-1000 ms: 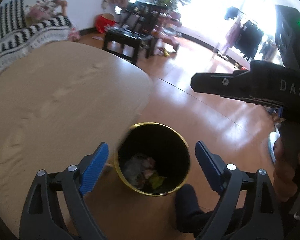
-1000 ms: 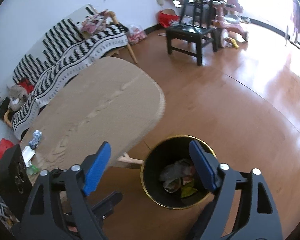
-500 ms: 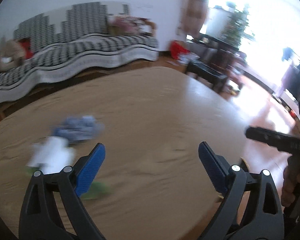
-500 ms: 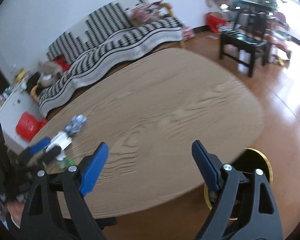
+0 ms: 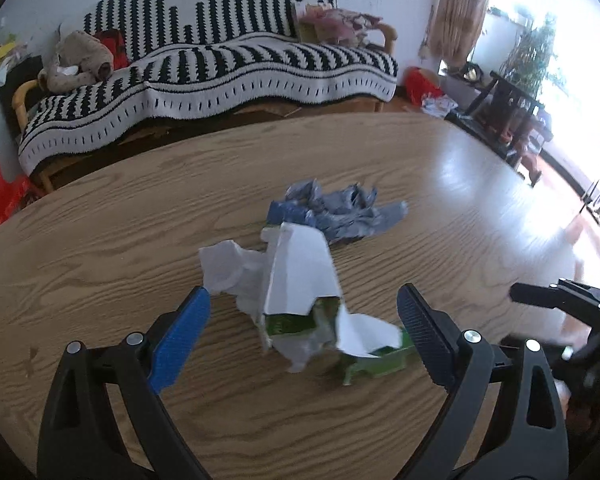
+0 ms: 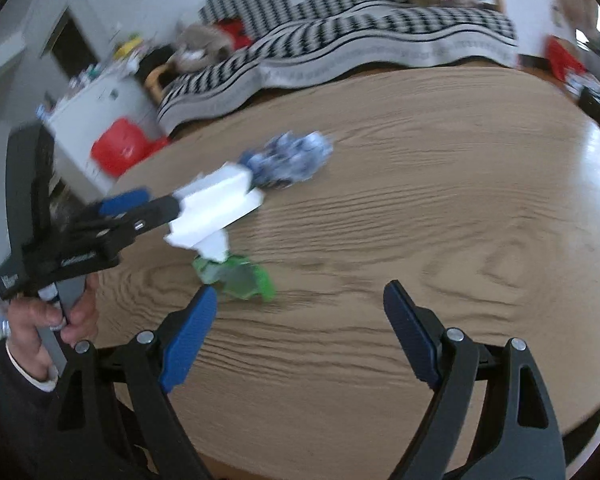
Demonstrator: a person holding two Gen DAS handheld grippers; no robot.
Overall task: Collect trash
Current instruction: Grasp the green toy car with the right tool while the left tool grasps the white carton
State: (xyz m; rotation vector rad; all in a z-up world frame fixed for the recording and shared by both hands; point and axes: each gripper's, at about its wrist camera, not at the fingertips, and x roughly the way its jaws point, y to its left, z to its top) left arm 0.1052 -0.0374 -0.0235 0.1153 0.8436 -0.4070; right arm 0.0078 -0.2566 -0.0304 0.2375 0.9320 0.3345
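A torn white and green carton (image 5: 300, 292) with crumpled white paper (image 5: 228, 268) lies on the oval wooden table (image 5: 140, 216). A crumpled blue-grey wrapper (image 5: 336, 212) lies just behind it. My left gripper (image 5: 304, 332) is open, its blue pads on either side of the carton and just above it. In the right wrist view the carton (image 6: 216, 208), a green scrap (image 6: 240, 276) and the blue wrapper (image 6: 288, 156) show at left. My right gripper (image 6: 300, 332) is open and empty over bare table to the right of the trash.
A striped sofa (image 5: 220, 68) stands behind the table. A red stool (image 6: 120, 152) and a white cabinet (image 6: 100, 108) stand at the left. Dark chairs (image 5: 504, 108) stand at the far right by the window. The bin is out of view.
Both grippers swung from over the black bin on the floor back to the table. The left one has closed in over the carton; the right one has followed to its right side.
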